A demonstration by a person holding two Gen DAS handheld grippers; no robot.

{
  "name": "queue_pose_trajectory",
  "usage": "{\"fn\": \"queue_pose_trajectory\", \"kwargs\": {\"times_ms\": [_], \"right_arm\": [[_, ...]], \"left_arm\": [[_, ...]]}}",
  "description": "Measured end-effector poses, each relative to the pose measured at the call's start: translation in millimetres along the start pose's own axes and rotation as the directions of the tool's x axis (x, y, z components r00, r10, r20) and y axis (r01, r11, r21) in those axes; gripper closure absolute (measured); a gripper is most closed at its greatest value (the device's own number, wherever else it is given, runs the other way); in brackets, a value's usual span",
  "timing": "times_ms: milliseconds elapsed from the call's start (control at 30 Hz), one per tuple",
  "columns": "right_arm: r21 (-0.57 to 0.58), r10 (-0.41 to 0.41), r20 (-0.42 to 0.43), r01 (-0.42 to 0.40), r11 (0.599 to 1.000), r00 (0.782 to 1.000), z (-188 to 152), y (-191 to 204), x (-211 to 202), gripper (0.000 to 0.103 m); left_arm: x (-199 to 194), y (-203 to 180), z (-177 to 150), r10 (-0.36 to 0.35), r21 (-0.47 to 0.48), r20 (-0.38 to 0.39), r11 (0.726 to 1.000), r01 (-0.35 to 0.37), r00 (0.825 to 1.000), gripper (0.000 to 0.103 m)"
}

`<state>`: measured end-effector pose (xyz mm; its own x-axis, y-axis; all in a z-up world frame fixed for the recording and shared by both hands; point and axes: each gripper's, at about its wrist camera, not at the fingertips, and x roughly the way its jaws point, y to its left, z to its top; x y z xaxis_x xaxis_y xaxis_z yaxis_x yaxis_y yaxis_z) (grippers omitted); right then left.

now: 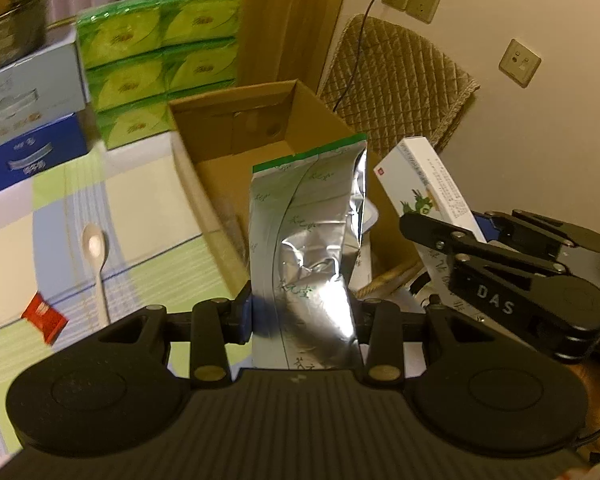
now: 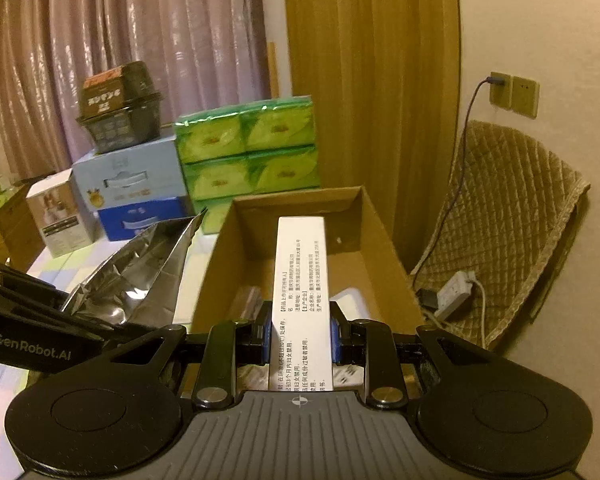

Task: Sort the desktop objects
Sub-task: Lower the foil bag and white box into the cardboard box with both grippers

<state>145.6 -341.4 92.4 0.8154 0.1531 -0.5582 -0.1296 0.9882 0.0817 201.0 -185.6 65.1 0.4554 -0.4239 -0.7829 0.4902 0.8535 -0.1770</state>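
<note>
1. We're at the drop-off step of the sort. Both grippers are loaded and both are hovering at the open cardboard box (image 2: 364, 236) at the far right end of the bench (image 1: 148, 208).

2. The left gripper (image 1: 302, 314) is clamped on a silver foil pouch (image 1: 308, 240), squeezing its lower part with the green-edged top standing up toward 12 o'clock. In the left wrist view the pouch sits over the box's near-left wall, so I'd say it's only partly over the opening.

3. The right gripper (image 2: 300, 334) is closed narrow on a white medicine carton (image 2: 300, 292), printed side up, long axis pointing at 12 o'clock. In its own camera the carton lines up over the middle of the box floor.

4. The box isn't empty. There's something white (image 2: 352, 300) at about 3 o'clock of the carton and another flat item on the left, too dim to name.

5. Next move, my guess: lower the carton a bit and open the jaws so it lands flat. Then bring the pouch further in toward 1 o'clock and let go. The two grippers are close together, so dropping one at a time looks safer.

6. Left on the bench: a white spoon (image 1: 94, 256) and a small red packet (image 1: 44, 318) out at 9 o'clock, not sorted yet.
</note>
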Motion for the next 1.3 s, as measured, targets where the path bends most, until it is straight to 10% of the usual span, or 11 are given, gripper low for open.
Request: {"fn": "queue_pose_trajectory", "kwargs": {"times_ms": [1300], "right_arm": [[0.051, -0.021, -0.044, 0.023, 0.998, 0.999, 24.3, -56.0, 64.2, 0.08]], "left_arm": [[73.5, -10.2, 61.1, -0.019, -0.021, -0.03, 1.0, 0.018, 0.999, 0.069]]}}
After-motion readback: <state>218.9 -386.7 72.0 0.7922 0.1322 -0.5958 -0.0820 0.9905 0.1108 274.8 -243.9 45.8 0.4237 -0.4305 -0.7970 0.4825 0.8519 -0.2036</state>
